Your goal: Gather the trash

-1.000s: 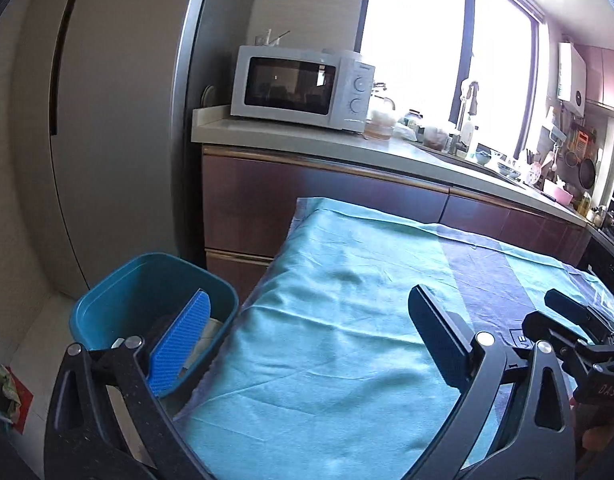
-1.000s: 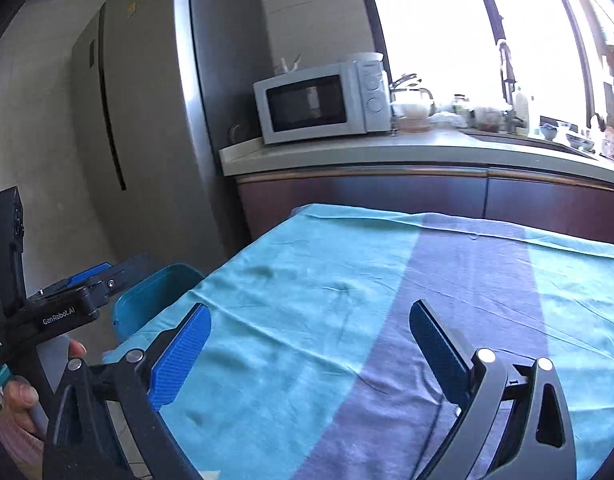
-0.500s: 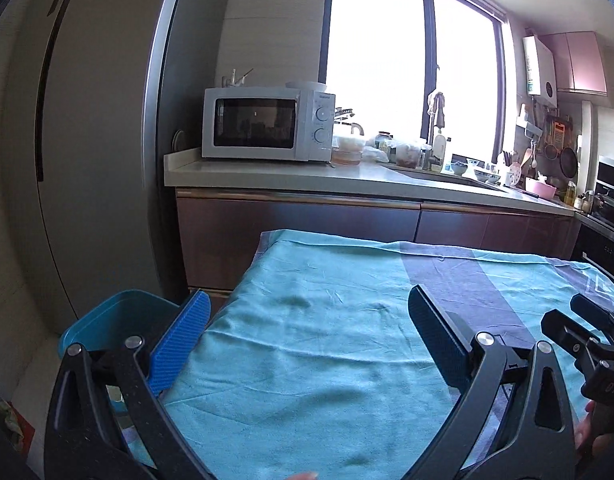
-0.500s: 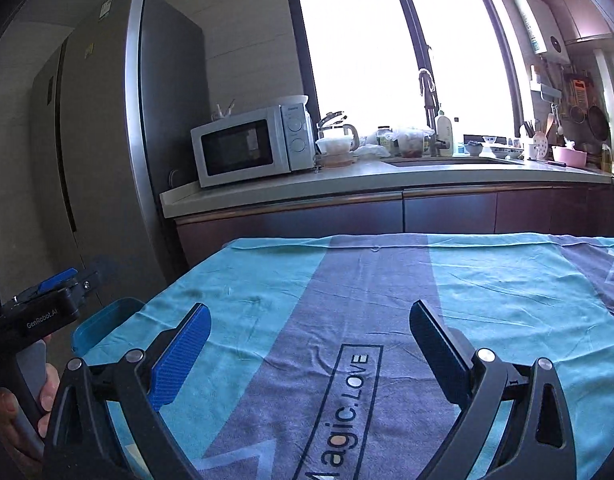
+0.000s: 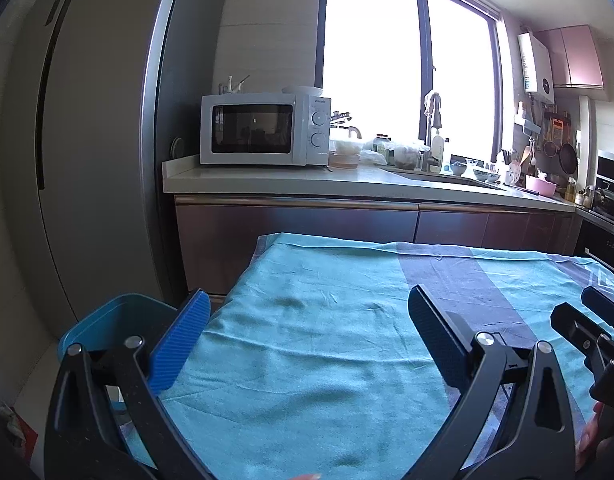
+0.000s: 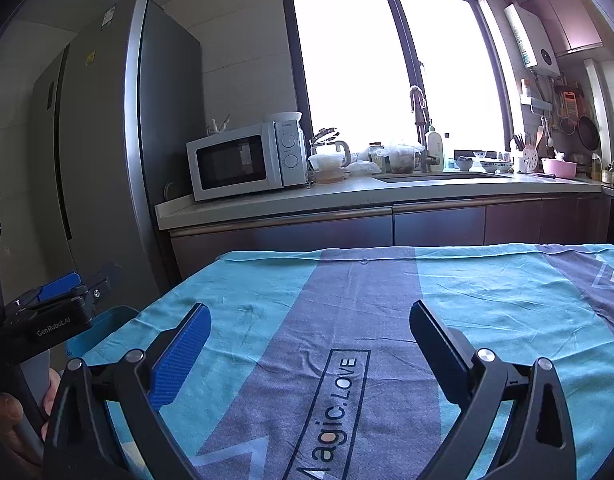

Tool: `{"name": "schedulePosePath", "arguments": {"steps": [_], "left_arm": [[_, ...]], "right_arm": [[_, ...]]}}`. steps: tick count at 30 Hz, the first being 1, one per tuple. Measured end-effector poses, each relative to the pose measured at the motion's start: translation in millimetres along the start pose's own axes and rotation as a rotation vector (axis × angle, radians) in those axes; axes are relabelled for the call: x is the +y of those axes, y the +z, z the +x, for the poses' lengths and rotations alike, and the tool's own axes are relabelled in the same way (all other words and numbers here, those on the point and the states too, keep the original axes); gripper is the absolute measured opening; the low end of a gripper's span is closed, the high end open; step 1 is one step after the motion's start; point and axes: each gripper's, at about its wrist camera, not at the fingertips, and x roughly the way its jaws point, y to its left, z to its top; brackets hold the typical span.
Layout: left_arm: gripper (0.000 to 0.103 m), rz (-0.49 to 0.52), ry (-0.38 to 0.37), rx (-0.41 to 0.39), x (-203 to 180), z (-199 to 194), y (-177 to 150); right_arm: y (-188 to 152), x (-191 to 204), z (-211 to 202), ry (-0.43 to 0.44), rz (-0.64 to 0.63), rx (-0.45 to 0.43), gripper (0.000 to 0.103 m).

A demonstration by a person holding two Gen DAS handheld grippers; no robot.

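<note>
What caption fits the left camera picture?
Open left tongs hover above the teal cloth, blue bin beside.

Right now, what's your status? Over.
Left gripper and right gripper open, holding nothing. No trash visible on the cloth. Blue bin beside the table. Nothing in the way.

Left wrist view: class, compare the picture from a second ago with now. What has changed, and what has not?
The left gripper has tilted up and away from the blue bin, which slid from mid-frame to the lower left edge. Nothing was taken or released. Both grippers' jaws stay open and empty; the cloth lies unchanged.
</note>
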Motion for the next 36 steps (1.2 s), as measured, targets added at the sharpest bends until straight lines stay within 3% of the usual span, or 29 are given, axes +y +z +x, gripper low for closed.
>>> {"name": "schedulePosePath", "arguments": {"steps": [36], "left_arm": [[0.097, 0.011, 0.019, -0.048, -2.3, -10.5, -4.8]], "right_arm": [[5.5, -3.7, -6.1, -0.019, 0.003, -0.037, 0.096]]}}
